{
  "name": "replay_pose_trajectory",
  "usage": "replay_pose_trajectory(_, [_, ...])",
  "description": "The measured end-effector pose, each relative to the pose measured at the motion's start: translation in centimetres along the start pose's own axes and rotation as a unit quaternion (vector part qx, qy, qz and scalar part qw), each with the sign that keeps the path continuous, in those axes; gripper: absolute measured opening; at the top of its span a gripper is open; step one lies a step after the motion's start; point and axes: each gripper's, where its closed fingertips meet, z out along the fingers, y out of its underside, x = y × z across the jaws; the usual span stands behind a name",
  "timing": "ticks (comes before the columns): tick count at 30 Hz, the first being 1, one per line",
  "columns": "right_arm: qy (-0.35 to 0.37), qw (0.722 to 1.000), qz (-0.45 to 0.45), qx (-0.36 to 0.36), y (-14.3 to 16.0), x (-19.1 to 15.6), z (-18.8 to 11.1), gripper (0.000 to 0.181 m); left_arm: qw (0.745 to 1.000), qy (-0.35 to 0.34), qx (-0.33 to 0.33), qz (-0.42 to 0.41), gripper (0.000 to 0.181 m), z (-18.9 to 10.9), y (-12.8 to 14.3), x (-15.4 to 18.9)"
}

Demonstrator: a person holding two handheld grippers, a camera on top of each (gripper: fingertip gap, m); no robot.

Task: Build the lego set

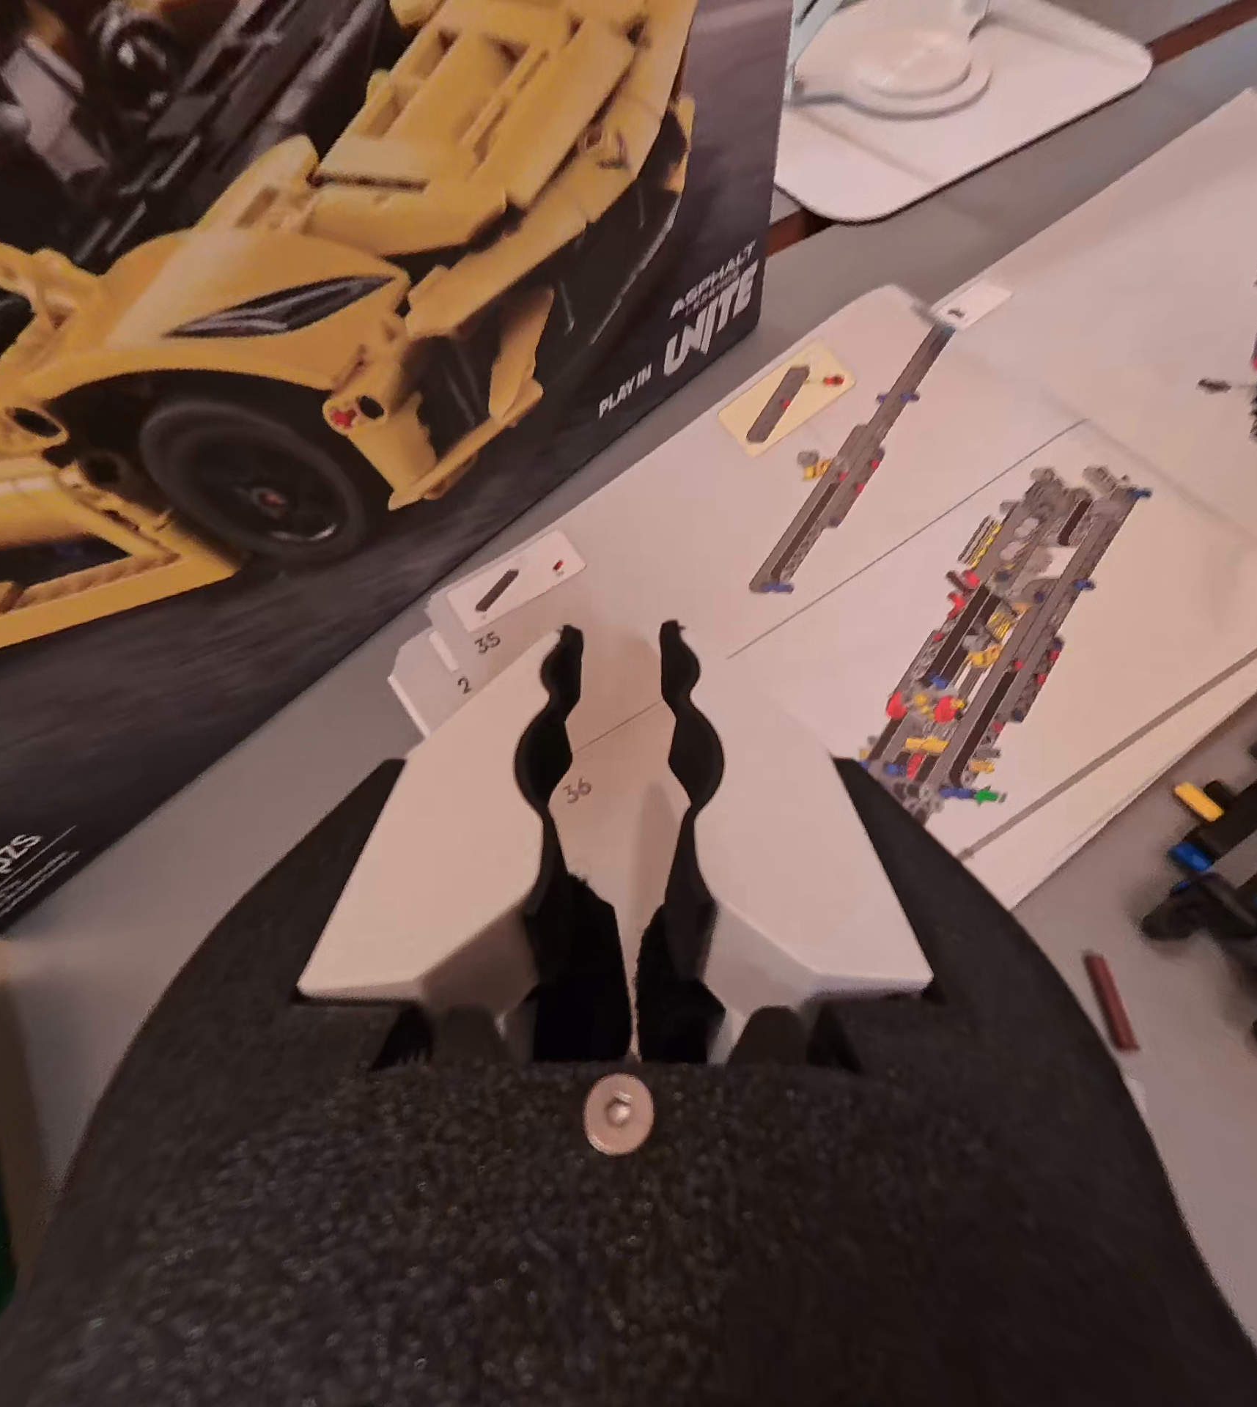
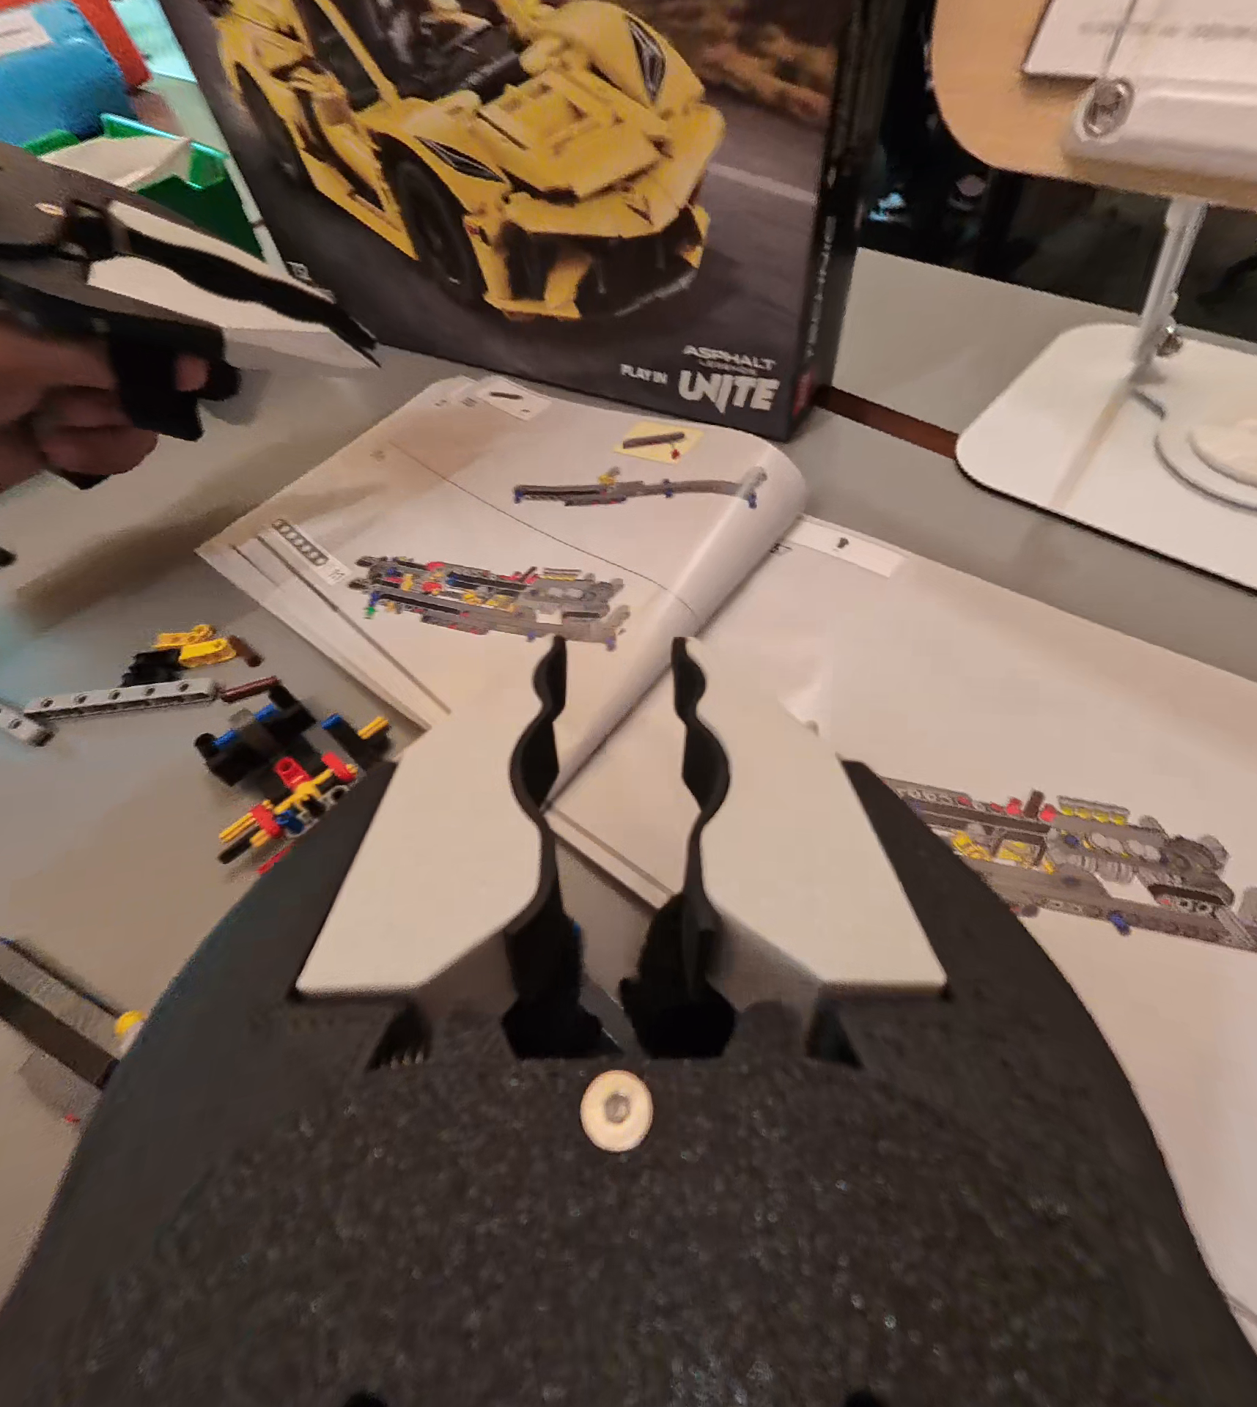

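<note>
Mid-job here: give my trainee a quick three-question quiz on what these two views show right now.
1. True or false: the right hand-held gripper is holding a brick.
2. What lies open on the table under both grippers?
3. Where do the loose pieces lie in the right wrist view: A, left of the booklet; B, on the box?

Key:
1. False; it is open and empty, like the left hand-held gripper.
2. The instruction booklet.
3. A; the box stands upright behind.

White stand base (image 2: 1112,457) with thin post, blue bag (image 2: 23,76), green bin (image 2: 183,175) behind.
</note>
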Motion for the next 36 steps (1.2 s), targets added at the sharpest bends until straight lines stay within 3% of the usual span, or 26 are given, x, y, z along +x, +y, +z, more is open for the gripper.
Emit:
replay_pose_trajectory(8, [0.003, 0.999, -0.042, -0.004, 0.6, -0.6, 0.3, 0.021, 1.000, 0.012, 0.008, 0.009, 0.020, -0.2, -0.1, 0.2])
replay_pose_trajectory(24, [-0.007, 1.000, 0.008, 0.002, 0.7, 0.3, -0.1, 0.019, 1.000, 0.016, 0.014, -0.004, 0.018, 0.3, -0.2, 0.8])
replay_pose_trajectory(36, [-0.005, 1.000, -0.002, 0.007, 0.3, -0.1, -0.1, 0.015, 0.998, 0.023, 0.049, -0.030, 0.017, -0.4, -1.8, 1.3])
